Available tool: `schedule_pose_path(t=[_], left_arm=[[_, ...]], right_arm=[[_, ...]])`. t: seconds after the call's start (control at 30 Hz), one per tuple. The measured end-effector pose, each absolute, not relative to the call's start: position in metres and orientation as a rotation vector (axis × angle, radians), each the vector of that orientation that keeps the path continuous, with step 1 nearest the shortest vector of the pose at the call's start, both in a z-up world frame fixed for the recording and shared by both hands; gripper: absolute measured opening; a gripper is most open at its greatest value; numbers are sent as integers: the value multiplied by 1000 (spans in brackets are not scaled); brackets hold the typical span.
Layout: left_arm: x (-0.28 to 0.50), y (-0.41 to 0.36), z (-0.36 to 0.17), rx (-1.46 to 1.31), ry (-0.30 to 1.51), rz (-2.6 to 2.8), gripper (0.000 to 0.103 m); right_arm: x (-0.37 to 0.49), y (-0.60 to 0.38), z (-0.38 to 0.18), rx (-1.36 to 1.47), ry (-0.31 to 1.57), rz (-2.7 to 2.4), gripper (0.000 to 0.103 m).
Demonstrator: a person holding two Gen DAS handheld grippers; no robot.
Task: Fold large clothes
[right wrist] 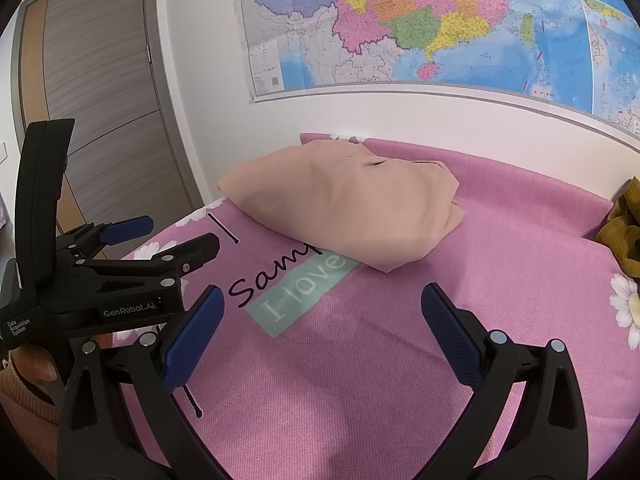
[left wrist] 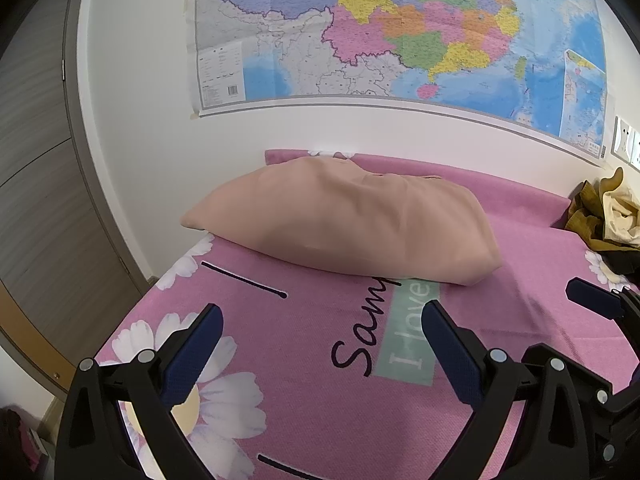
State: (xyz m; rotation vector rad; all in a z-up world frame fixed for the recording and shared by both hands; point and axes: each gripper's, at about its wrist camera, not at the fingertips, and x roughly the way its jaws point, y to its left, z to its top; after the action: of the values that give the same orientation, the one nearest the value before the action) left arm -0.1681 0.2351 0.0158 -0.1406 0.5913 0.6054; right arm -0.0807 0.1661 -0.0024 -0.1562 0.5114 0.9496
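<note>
Pink sheet (right wrist: 400,360) lettered "I love"; "GenRobot.AI" left tool (right wrist: 180,236)

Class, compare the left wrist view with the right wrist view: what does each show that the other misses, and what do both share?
Only the left wrist view shows the wall sockets and pale and dark clothes in the heap beside the mustard one.

Only the right wrist view shows the left tongs from outside, open, with the hand holding them.

Both show the folded peach garment on the pink bedspread, the wall map and the right tongs open.
</note>
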Motion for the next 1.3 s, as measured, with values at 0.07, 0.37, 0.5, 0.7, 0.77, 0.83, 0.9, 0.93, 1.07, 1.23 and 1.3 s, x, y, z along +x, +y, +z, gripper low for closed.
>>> schedule_pose_path(t=[0.07, 0.37, 0.5, 0.7, 0.77, 0.83, 0.9, 0.93, 1.07, 1.23, 1.3], left_arm=[[-168, 236, 16, -143, 593, 604, 96], [-168, 235, 14, -143, 595, 605, 96], [-168, 235, 14, -144, 596, 604, 96], [-168, 235, 14, -143, 596, 604, 96], [-168, 235, 14, -145, 598, 602, 96], [-168, 235, 14, -145, 598, 602, 96], [-168, 235, 14, -144, 600, 600, 96], [-168, 235, 14, -144, 601, 601, 96], [-168, 236, 14, -151, 605, 599, 96], [-167, 233, 14, -147, 593, 585, 96], [-165, 231, 13, -150, 599, 573, 96]], right_arm=[[-80, 166, -2, -157, 512, 950, 97], [-81, 166, -2, -156, 515, 951, 97], [-81, 166, -3, -154, 512, 953, 97], [-81, 166, -4, -153, 515, 955, 97], [-81, 166, -4, -154, 517, 959, 97], [-81, 167, -4, -156, 515, 957, 97], [-81, 167, -4, -154, 518, 959, 97], [-81, 167, -4, -152, 517, 957, 97], [-81, 168, -4, -151, 520, 958, 97], [-81, 166, -5, -146, 522, 955, 97], [-81, 164, -5, -138, 526, 952, 97]])
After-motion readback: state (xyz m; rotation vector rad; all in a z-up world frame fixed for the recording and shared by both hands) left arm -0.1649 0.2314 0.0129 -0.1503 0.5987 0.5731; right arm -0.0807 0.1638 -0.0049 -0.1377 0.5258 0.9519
